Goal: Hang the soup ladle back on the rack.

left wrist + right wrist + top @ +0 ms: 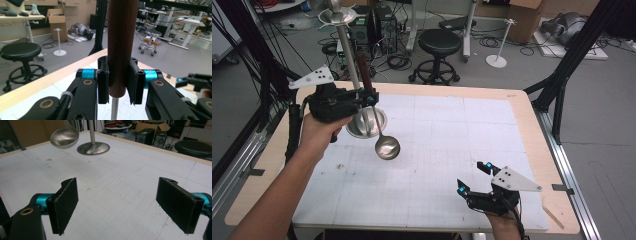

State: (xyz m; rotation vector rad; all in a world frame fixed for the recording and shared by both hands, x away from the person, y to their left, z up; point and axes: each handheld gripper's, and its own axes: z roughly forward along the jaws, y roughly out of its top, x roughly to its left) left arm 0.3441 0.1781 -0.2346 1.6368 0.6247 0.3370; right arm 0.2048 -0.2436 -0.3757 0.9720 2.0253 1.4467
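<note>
While the left gripper [371, 97] clamps the ladle's wooden handle [121, 45] at upper left, bowl [387, 147] hanging above the table [452, 130], the right gripper [473, 179] sits empty, jaws wide, at lower right.

- The ladle [386, 146] has a shiny silver bowl and thin silver shaft, and its handle [121, 37] is dark reddish-brown wood.
- The stand [367, 122] is polished silver metal, base and pole alike.
- The table [532, 130] has a pale wood rim around a white mat ruled with a faint grey grid.
- The left gripper [119, 82] is black with bright blue bands and brass-coloured rivets.
- The right gripper [125, 205] has black pads, perhaps lightly dusted grey, and a light grey plate with dark dots.
- The stool [438, 45] is black.
</note>
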